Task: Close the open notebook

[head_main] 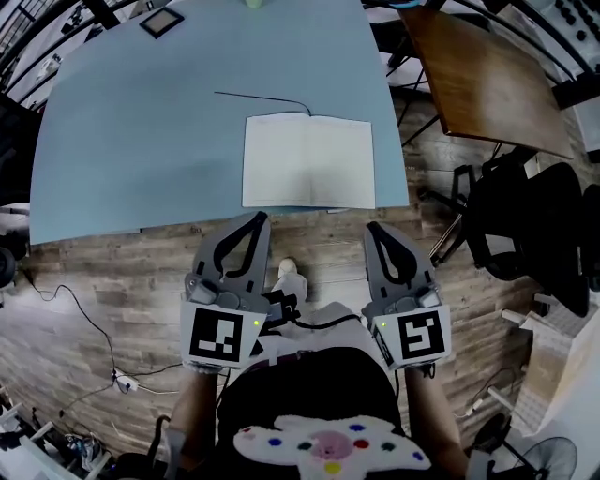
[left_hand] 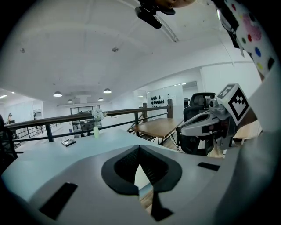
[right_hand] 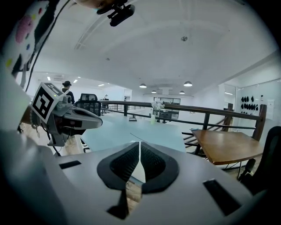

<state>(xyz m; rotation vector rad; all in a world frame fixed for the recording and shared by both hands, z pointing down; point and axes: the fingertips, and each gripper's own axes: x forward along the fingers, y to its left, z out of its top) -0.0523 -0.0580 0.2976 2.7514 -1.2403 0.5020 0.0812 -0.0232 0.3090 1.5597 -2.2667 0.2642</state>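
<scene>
The open notebook point(head_main: 309, 161) lies flat with blank white pages near the front edge of the light blue table point(head_main: 141, 141). A thin dark cord point(head_main: 262, 99) runs from its top spine to the left. Both grippers are held side by side below the table's front edge, short of the notebook. My left gripper point(head_main: 258, 218) points at the notebook's lower left corner, its tips meeting, nothing held. My right gripper point(head_main: 373, 228) sits under the lower right corner, also shut and empty. In the gripper views the jaws point(left_hand: 139, 147) point(right_hand: 140, 143) touch at the tips, with a sliver of white page point(right_hand: 138, 169) behind.
A small dark framed object point(head_main: 161, 22) lies at the table's far left. A brown wooden table point(head_main: 478, 66) and black office chairs point(head_main: 534, 225) stand to the right. Cables point(head_main: 84, 323) trail over the wood floor at left. A vase with flowers point(left_hand: 96, 127) stands at the far edge.
</scene>
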